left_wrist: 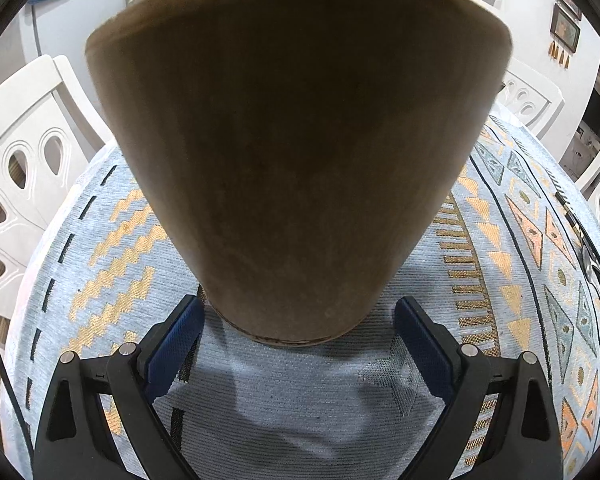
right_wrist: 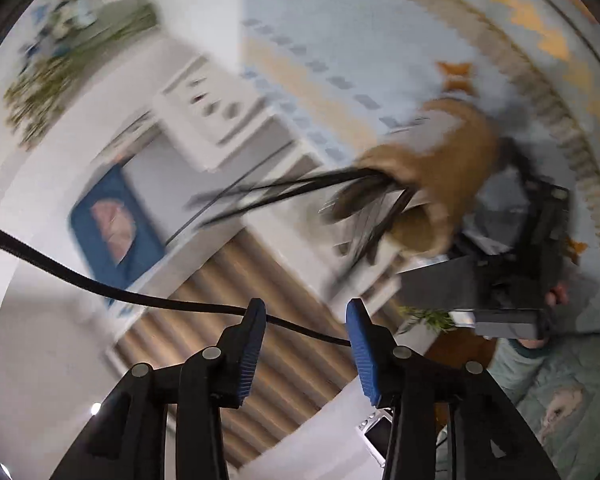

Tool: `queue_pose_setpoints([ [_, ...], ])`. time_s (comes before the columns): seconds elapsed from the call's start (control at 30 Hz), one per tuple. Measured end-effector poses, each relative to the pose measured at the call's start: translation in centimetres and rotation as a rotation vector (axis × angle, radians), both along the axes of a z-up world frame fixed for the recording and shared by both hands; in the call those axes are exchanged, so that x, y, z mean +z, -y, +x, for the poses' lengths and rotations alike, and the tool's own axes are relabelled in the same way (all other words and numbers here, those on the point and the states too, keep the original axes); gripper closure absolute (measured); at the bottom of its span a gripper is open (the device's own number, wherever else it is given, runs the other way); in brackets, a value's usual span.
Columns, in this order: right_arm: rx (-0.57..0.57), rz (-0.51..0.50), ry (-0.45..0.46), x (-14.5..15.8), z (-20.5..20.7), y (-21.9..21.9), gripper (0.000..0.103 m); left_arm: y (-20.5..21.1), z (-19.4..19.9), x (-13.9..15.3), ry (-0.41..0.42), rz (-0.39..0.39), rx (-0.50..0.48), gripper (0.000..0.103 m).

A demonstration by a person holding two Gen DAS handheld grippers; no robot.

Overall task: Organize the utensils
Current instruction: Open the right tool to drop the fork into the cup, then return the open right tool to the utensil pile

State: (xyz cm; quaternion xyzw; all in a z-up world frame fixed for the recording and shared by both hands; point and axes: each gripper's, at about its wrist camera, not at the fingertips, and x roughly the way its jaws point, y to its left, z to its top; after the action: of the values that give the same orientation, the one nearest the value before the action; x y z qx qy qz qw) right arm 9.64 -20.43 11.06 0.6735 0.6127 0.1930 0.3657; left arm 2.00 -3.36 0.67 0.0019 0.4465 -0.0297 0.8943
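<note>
My left fingers (left_wrist: pixel 298 340) stand wide apart with nothing between them, their blue pads (left_wrist: pixel 172 344) flanking the narrow base of a brown holder (left_wrist: pixel 296 140). The holder sits just ahead of the tips on the patterned tablecloth (left_wrist: pixel 112 272) and flares upward, so it blocks nearly all of my forward view. I cannot tell whether the left pad touches its base; the right pad is clear of it. Off to the right of the fingers, near the table's edge, metal utensils (left_wrist: pixel 592 264) lie on the cloth. White chairs (left_wrist: pixel 24 168) stand beyond the table on both sides.

My right fingers (right_wrist: pixel 306 344) are also spread and hold nothing. A black cable (right_wrist: pixel 100 286) crosses directly in front of their tips. Farther ahead and to the right, badly blurred, the same brown holder (right_wrist: pixel 452 184) shows with dark utensil handles (right_wrist: pixel 284 194) sticking out of its mouth, and the other gripper (right_wrist: pixel 532 248) sits just beside it on the table.
</note>
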Motion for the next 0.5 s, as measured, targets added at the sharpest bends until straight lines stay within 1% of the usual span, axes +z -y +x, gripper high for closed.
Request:
queue_pose_setpoints([
  [0.1, 0.010, 0.025, 0.121, 2.3, 0.8, 0.0, 0.062, 0.1, 0.1, 0.0, 0.000, 0.000, 0.000, 0.007],
  [0.13, 0.011, 0.026, 0.147, 2.7, 0.8, 0.1, 0.062, 0.1, 0.1, 0.0, 0.000, 0.000, 0.000, 0.007],
  [0.23, 0.003, 0.027, 0.254, 4.6, 0.7, 1.1, 0.062, 0.2, 0.0, 0.0, 0.000, 0.001, 0.000, 0.007],
  [0.27, -0.004, 0.022, 0.309, 5.6, 0.7, 1.7, 0.062, 0.2, 0.1, 0.0, 0.000, 0.001, 0.001, 0.007],
  [0.37, -0.032, -0.009, 0.433, 8.0, 0.1, 3.9, 0.062, 0.2, 0.1, 0.0, 0.000, 0.001, 0.001, 0.007],
  [0.4, -0.049, -0.038, 0.488, 9.0, -0.3, 5.3, 0.062, 0.2, 0.1, 0.0, 0.000, 0.001, 0.001, 0.007],
  [0.5, -0.092, -0.113, 0.585, 10.8, -1.6, 8.6, 0.062, 0.2, 0.1, 0.0, 0.000, 0.001, 0.001, 0.007],
])
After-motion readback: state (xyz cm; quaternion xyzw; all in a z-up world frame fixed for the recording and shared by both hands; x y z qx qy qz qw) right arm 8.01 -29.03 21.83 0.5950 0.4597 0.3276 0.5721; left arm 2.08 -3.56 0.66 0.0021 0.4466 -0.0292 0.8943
